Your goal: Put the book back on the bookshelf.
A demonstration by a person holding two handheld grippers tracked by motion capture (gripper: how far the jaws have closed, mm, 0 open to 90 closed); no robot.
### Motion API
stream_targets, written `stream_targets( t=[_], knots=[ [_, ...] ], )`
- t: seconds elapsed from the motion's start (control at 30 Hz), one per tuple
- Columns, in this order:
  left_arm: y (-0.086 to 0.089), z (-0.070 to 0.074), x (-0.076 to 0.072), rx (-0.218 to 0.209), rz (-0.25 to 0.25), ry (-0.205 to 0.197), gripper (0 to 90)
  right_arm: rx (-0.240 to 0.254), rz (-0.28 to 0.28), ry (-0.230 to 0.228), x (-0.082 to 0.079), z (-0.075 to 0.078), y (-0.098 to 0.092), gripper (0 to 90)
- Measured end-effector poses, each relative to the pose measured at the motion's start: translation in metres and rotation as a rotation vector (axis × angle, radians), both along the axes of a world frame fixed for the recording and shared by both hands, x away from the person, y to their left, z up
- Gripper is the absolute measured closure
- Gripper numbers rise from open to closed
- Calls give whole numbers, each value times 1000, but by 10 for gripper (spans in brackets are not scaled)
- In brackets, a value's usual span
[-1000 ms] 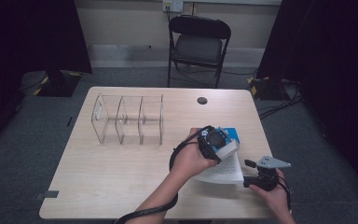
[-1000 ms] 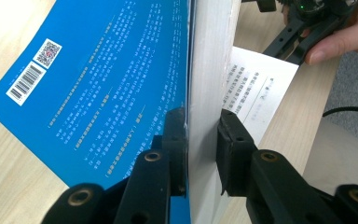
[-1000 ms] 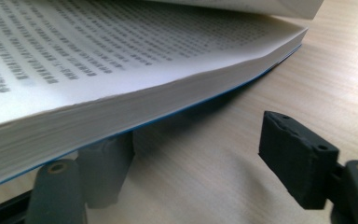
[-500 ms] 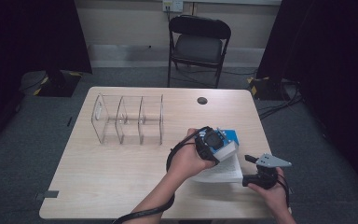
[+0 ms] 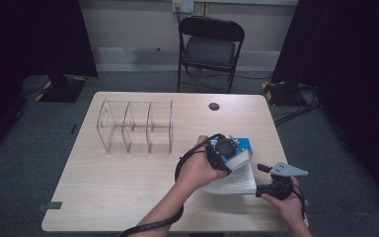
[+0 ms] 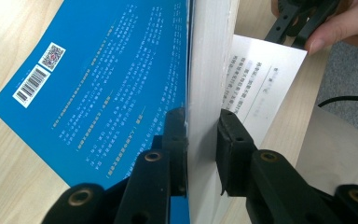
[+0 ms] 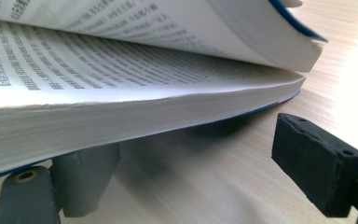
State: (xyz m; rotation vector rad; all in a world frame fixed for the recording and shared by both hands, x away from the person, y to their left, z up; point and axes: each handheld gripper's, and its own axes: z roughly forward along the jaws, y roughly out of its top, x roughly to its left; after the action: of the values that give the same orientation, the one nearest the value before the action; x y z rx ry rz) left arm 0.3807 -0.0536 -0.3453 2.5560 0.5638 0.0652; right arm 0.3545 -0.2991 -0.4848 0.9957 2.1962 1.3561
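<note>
left gripper [image 5: 225,150] clenched on raised half of blue book [image 6: 98,84] | book at bench [image 5: 128,197] right edge | right gripper [image 7: 191,158] jaws just opened, empty, straddling lower page block's edge, nearer

Blue-covered book [image 6: 98,79], white pages, black gripper [image 6: 200,140]

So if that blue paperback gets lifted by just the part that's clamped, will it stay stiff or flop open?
The paperback will probably flop: the left gripper clamps one block of pages, and the rest already sags onto the table. The glossy-looking cover may slip. It seems thick, so likely fairly heavy.
</note>
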Motion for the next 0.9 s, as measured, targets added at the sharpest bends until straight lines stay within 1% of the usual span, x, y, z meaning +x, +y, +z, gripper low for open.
stream_targets(
  t=[0.03,0.2,0.27,0.37,0.5,0.53,0.67,0.7,0.73,0.8,0.83,0.9],
  knots=[
    [0,0,0,0,-2,2,756,3,-2,12,0,0,0,152],
    [0,4,2,-3,7,1,756,-12,0,26,-4,-4,0,177],
    [0,5,2,-2,10,0,756,-8,1,35,-5,-6,-1,189],
    [0,5,3,-6,13,2,756,-5,6,32,-7,-6,-1,229],
    [-2,6,3,-6,10,8,755,1,5,38,-9,-5,-2,231],
    [-2,6,3,-5,14,8,756,6,7,46,-10,-5,-2,233],
    [-3,7,3,4,9,5,756,14,13,57,-13,-6,-2,250],
    [-3,7,3,4,9,5,756,12,14,54,-13,-7,-1,250],
    [-3,7,3,6,9,5,756,12,21,61,-13,-8,-1,252],
    [-2,8,3,8,8,3,756,-12,25,60,-14,-7,1,255],
    [-2,8,3,3,10,2,756,-17,30,58,-14,-8,1,257],
    [-2,10,3,7,12,-3,756,-24,35,64,-16,-8,2,259]
  ],
)
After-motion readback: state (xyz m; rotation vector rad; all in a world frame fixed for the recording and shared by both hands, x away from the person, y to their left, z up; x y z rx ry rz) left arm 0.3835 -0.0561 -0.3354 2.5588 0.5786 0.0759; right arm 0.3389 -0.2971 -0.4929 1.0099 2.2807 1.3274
